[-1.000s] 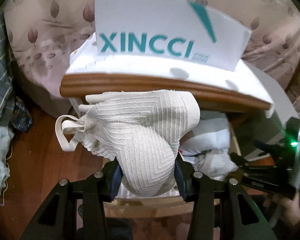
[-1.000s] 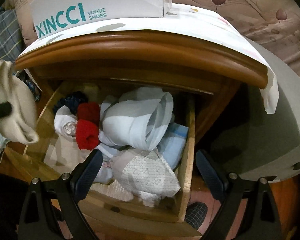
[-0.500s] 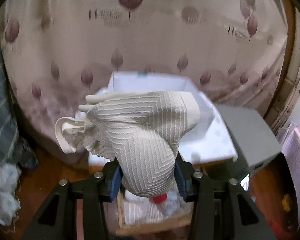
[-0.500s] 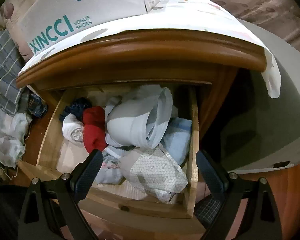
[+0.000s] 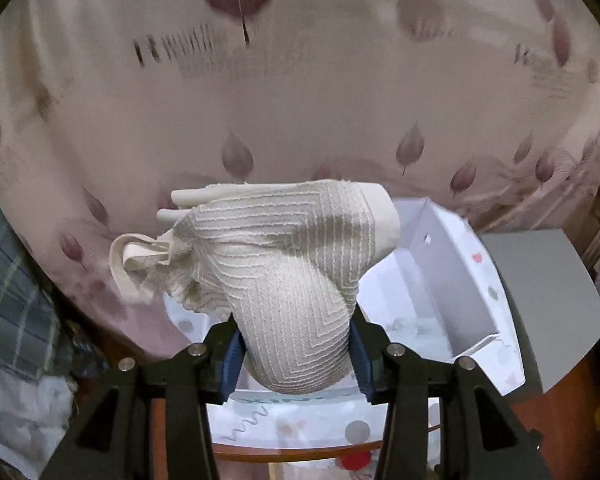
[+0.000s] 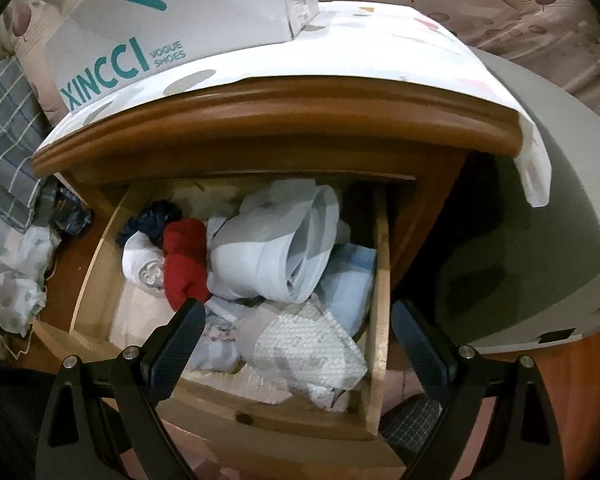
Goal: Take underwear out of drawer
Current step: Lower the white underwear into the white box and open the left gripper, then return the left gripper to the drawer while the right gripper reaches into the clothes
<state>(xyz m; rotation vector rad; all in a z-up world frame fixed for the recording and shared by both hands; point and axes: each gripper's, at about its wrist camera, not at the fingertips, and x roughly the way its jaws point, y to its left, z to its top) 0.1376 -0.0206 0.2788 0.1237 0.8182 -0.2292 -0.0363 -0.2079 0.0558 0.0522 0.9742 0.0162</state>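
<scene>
Holding the cream ribbed underwear [image 5: 284,280] clamped between my left tongs [image 5: 296,354], I have it raised well above the nightstand, clear of the drawer [image 6: 374,320]; it bulges up out of the jaws, its waistband end leaning to the right and a bunched strap end trailing off to the left, so its long axis runs roughly across the tongs, not along them. Directly beyond and below it sits the open white shoe box [image 5: 452,296] on the nightstand top, just right of the garment, with the leaf-print bedding [image 5: 300,100] filling the background. My right tongs [image 6: 296,344] are spread wide with nothing in them, poised over the front of the pulled-out drawer, where a red roll [image 6: 184,264], a pale grey folded bundle [image 6: 276,248] and a white mesh-patterned piece [image 6: 308,348] lie packed together. I judge this piece is already out, so the coming move turns on where it goes: the box lies ahead and slightly right of my left tongs, the bed beyond. For any further item, my right tongs are clearly the nearer ones, almost touching the mesh-patterned piece below.
</scene>
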